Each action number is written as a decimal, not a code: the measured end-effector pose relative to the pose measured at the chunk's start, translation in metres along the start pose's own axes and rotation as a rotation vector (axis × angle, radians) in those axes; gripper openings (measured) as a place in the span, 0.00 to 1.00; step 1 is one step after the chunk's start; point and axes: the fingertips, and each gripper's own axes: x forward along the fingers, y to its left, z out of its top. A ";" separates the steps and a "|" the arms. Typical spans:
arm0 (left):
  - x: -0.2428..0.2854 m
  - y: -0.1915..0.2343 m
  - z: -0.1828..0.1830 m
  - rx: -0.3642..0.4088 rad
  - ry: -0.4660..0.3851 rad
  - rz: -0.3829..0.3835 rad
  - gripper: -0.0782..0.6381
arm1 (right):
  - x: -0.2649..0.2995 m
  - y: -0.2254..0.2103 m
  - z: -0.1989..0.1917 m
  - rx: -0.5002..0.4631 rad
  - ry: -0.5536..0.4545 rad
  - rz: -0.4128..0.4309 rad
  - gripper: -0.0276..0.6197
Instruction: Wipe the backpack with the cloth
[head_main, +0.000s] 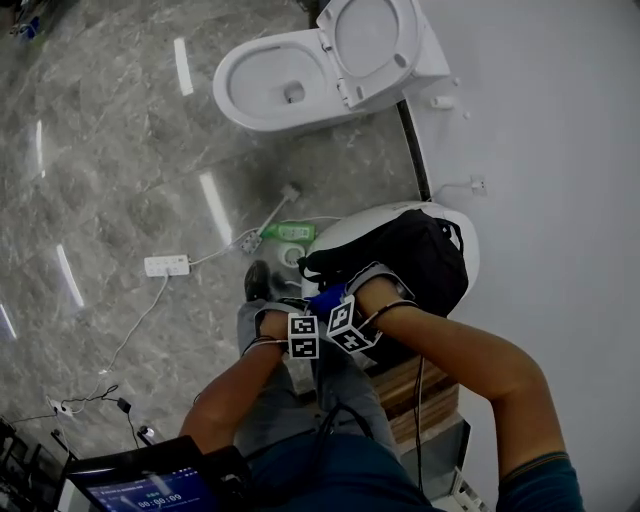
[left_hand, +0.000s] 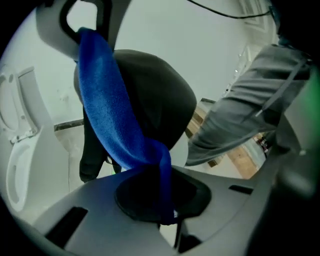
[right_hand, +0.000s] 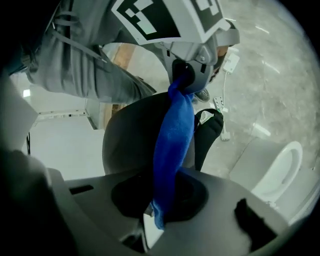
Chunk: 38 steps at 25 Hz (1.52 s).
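A blue cloth (head_main: 325, 299) is stretched between my two grippers, just in front of a black backpack (head_main: 412, 258) that lies on a white round seat (head_main: 345, 228). My left gripper (head_main: 302, 327) is shut on one end of the cloth (left_hand: 117, 125), which runs up to the right gripper (left_hand: 84, 22). The backpack (left_hand: 160, 95) fills the space behind it. In the right gripper view my right gripper (right_hand: 157, 212) is shut on the other end of the cloth (right_hand: 175, 137), which rises to the left gripper (right_hand: 187, 75). The backpack (right_hand: 127, 137) sits behind, a strap (right_hand: 206, 131) hanging.
An open white toilet (head_main: 300, 85) stands at the far side on the marble floor. A white power strip (head_main: 165, 265) with cables and a green bottle (head_main: 290, 232) lie near the seat. Wooden boards (head_main: 425, 390) are below the backpack. A white wall (head_main: 560, 150) runs along the right.
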 end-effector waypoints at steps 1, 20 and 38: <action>-0.001 -0.007 0.002 0.024 0.004 -0.013 0.16 | -0.002 0.003 0.001 0.027 -0.002 0.000 0.09; 0.000 -0.008 0.003 -0.599 -0.136 -0.191 0.16 | 0.009 0.033 0.134 2.273 -1.325 0.490 0.09; 0.032 0.016 -0.040 -0.387 0.113 0.043 0.16 | 0.062 0.018 0.185 2.723 -1.745 0.739 0.09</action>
